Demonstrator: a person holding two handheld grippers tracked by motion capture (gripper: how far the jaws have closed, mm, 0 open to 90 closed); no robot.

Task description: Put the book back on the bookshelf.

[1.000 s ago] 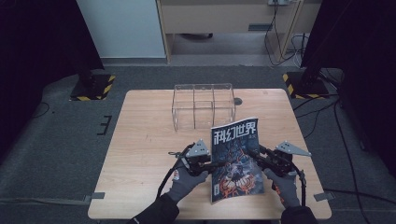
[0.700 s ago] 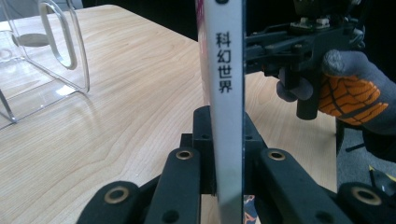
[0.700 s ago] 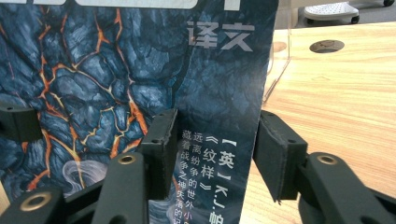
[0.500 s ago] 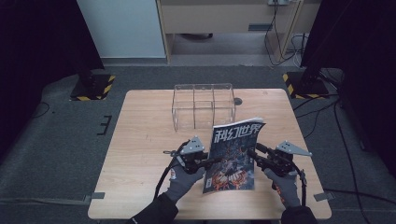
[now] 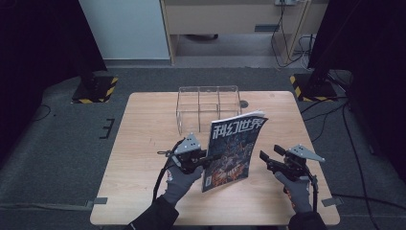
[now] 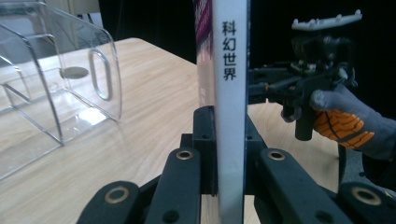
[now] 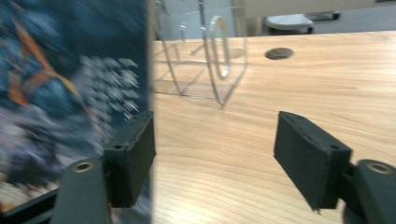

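Note:
A magazine [image 5: 234, 148] with a dark illustrated cover stands tilted up over the front of the wooden table [image 5: 143, 143]. My left gripper [image 5: 210, 157] is shut on its white spine [image 6: 231, 93], the pads pressing on both sides. My right gripper [image 5: 264, 157] hangs just right of the magazine, apart from it. Its jaws have just been opening and stand wide with nothing between them [image 7: 215, 154]. The magazine's cover [image 7: 70, 84] is beside the right gripper's left pad [image 7: 133, 158]. The right gripper [image 6: 261, 86], held in a gloved hand, is also visible past the spine.
A clear acrylic rack with dividers [image 5: 208, 108] stands behind the magazine near the table's far edge; its wall [image 6: 56, 93] is close in the left gripper view. A round hole [image 7: 279, 53] sits in the tabletop beside it. Bare wood lies left and right.
The magazine has risen from lying nearly flat to standing tilted, lifted by the left gripper. The right gripper has let go of its right edge and opened.

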